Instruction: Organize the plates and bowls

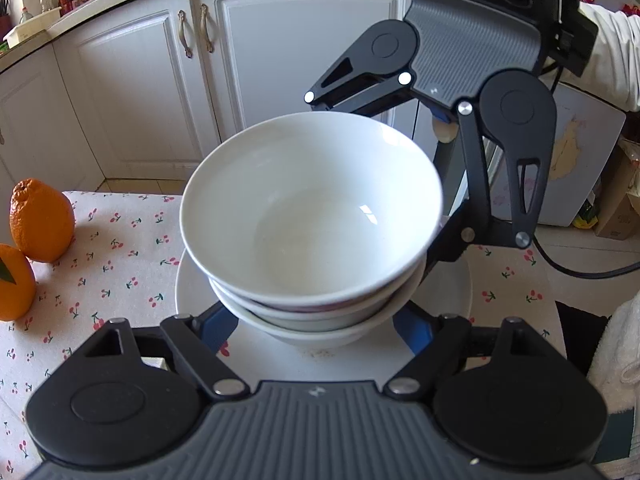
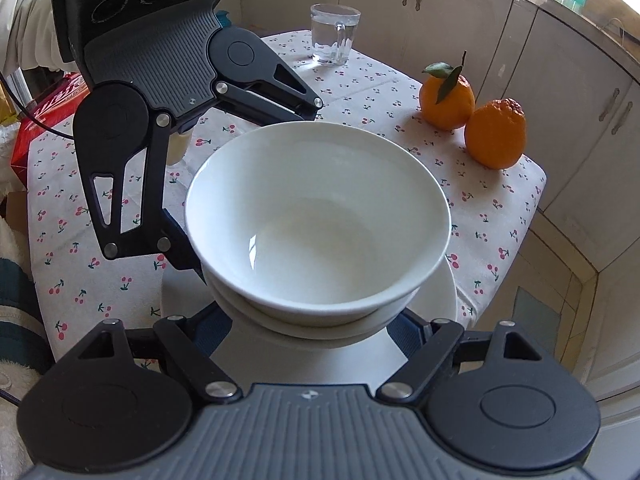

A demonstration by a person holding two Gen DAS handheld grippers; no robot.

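While the two oranges point(image 1: 40, 220) sit at nine o'clock on the cherry-print tablecloth point(image 1: 120, 248), the stack of white bowls point(image 1: 312, 216) stands at centre on a white plate point(image 1: 280, 356). The left gripper point(image 1: 316, 330) has its blue fingers point(image 1: 214, 330) spread wide to either side of the stack's base; whether they touch it is unclear. At two o'clock the right gripper point(image 1: 436, 236) faces it across the stack, fingers likewise apart. From the right wrist, a glass mug point(image 2: 334, 34) stands at twelve o'clock.
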